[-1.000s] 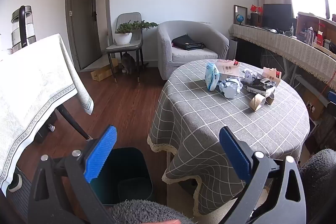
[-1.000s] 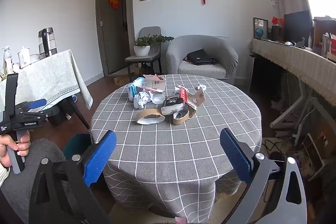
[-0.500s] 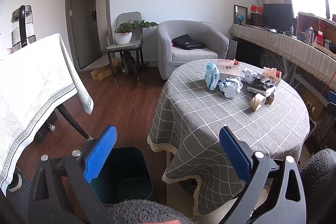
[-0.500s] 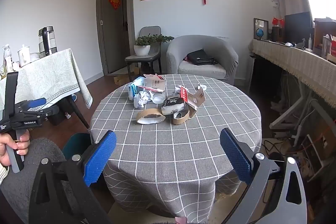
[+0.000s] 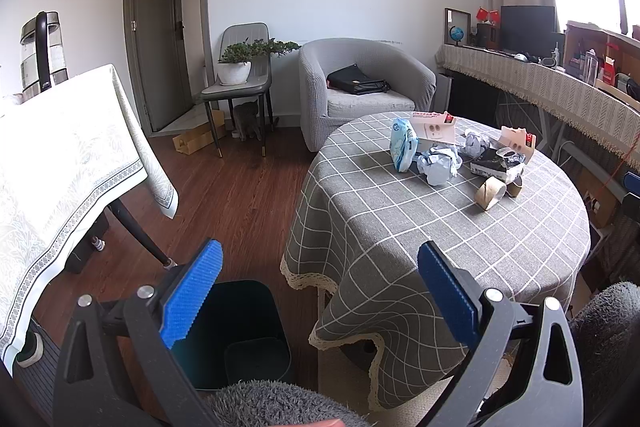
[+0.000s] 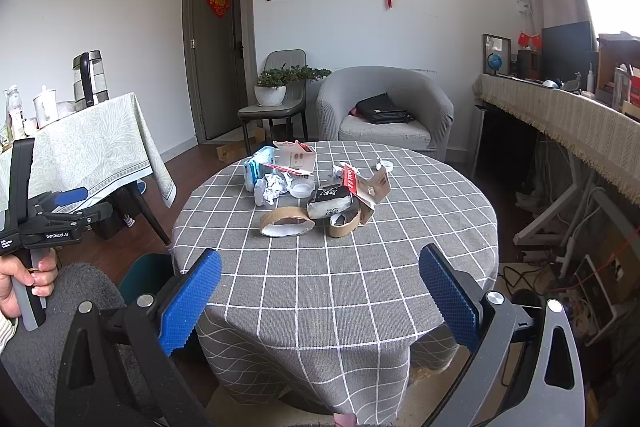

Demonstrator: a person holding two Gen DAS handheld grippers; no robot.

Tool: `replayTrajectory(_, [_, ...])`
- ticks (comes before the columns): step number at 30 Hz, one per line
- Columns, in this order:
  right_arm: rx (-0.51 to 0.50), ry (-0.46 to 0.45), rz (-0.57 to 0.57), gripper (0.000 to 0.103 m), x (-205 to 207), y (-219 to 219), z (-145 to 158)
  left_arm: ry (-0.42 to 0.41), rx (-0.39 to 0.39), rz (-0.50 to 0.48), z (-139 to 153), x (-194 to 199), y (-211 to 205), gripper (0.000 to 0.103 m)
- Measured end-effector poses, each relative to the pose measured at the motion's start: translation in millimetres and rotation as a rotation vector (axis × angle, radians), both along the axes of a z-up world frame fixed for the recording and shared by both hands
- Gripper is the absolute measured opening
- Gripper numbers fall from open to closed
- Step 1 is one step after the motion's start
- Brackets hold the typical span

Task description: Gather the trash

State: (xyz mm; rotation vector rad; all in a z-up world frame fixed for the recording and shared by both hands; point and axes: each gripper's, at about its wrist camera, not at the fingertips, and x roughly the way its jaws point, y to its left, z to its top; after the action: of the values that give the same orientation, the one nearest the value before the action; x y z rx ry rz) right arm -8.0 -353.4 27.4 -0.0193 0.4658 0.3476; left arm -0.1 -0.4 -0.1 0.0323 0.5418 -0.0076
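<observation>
A pile of trash sits on the round grey checked table [image 6: 340,283]: a cardboard tape ring [image 6: 287,222], a black wrapper [image 6: 330,202], crumpled paper [image 6: 274,187], a blue wipes pack [image 6: 258,167] and torn cartons [image 6: 296,157]. The same pile shows in the left wrist view, with the wipes pack [image 5: 403,145] and the tape ring [image 5: 490,191]. A dark teal bin [image 5: 236,331] stands on the floor left of the table. My left gripper [image 5: 320,295] hangs open above the bin and the table's edge. My right gripper [image 6: 320,299] is open over the table's near side, holding nothing.
A second table with a pale cloth [image 5: 60,163] stands at the left, a kettle [image 6: 90,77] on it. Behind are a grey armchair [image 6: 384,115], a chair with a potted plant [image 6: 276,91] and a long side counter [image 6: 560,115]. A hand [image 6: 20,283] holds the left gripper.
</observation>
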Motion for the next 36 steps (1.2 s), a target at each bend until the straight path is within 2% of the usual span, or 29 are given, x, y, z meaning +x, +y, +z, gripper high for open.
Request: replayTrajectory(36, [0.000, 0.005, -0.002, 0.100, 2.4, -2.4, -3.4, 0.001, 0.002, 0.000, -0.1, 0.2, -0.2, 0.100])
